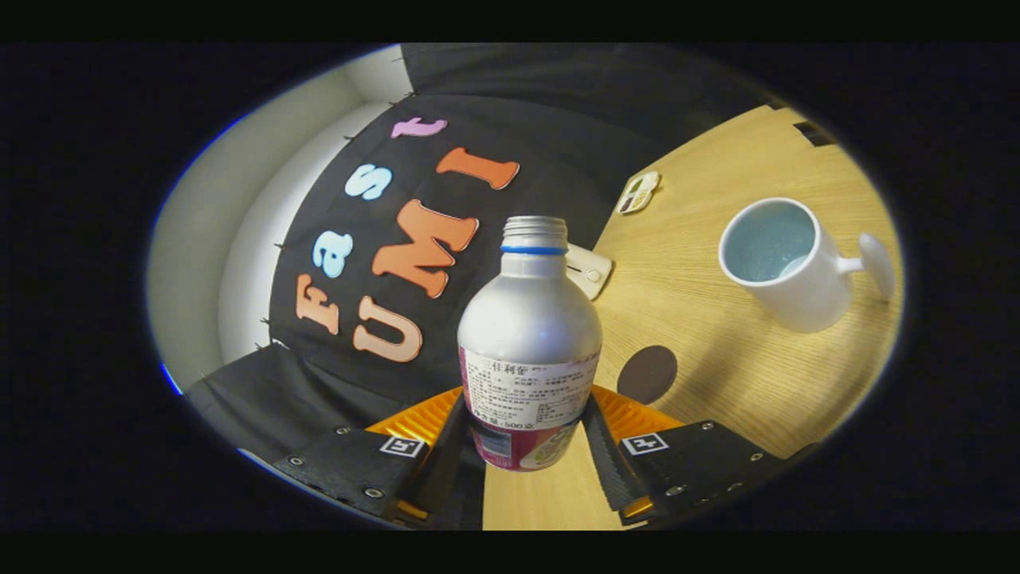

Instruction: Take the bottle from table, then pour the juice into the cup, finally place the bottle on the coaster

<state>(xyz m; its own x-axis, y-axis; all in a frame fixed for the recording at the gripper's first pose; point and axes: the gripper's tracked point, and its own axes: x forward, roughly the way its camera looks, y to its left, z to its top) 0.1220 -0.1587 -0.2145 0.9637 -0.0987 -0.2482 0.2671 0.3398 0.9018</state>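
— Jaws (pixel 529 446)?
— Pinching the bottle (pixel 529 351) low on its body, one finger each side; bottle upright along the fingers, cap off.
— Cup (pixel 785 263)?
— Beyond and right on the tabletop (pixel 701 335), mouth open. Calls for swinging right, then tipping.
— Coaster (pixel 647 374)?
— Just right of the bottle.

You have the silver bottle (pixel 529 335) clamped between the gripper (pixel 526 446) fingers, one pressing each side of its labelled lower body, its base lifted off the wooden table (pixel 717 375). Its cap is off, with a blue ring under the open threaded neck. The round dark coaster (pixel 647 374) lies just beside the bottle. The white cup (pixel 785 263) sits well beyond, handle pointing away from the bottle.
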